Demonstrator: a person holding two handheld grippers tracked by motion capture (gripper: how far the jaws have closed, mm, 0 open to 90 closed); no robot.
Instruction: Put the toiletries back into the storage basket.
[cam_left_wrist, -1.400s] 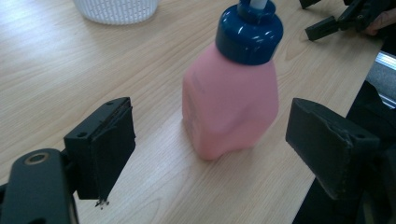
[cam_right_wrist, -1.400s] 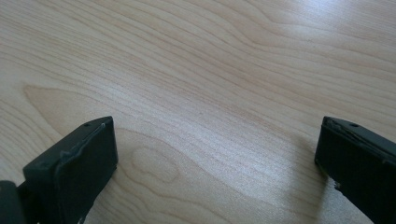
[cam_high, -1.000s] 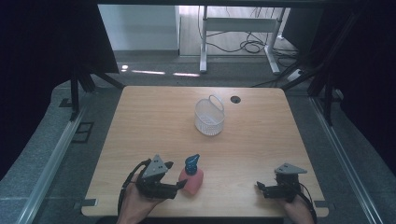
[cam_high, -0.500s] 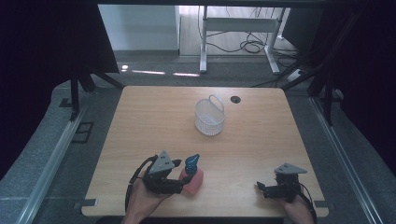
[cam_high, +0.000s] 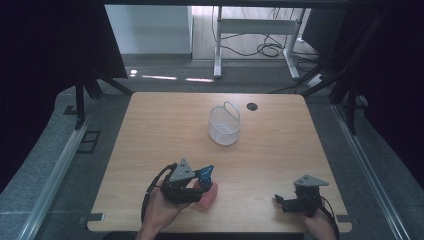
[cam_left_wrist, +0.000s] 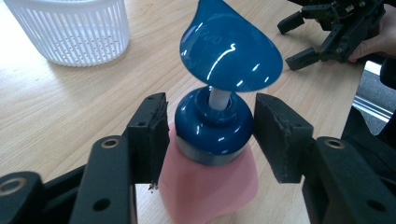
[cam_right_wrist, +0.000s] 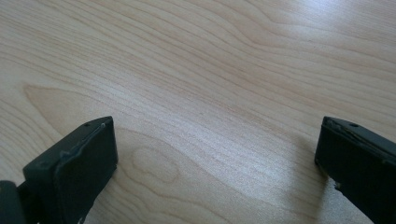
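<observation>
One wooden table (cam_high: 150, 130) carries one white basket (cam_high: 223, 125) and, nearer the person than the basket and a little left of it, one pink pump bottle (cam_left_wrist: 210, 186) with a blue cap. The left gripper (cam_left_wrist: 208, 128) brackets that cap, jaws apart and not yet pinching. Closing on it looks next. The right gripper (cam_high: 284, 202) rests open, well right of the bottle.

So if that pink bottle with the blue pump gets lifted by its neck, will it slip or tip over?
The blue collar looks glossy and round, so the left gripper, whose jaws sit on either side of it with small gaps, might slip there. The pink bottle is wider below than at the neck, so it probably stands steadily. The broad pump head overhangs the collar and could catch on a jaw.
</observation>
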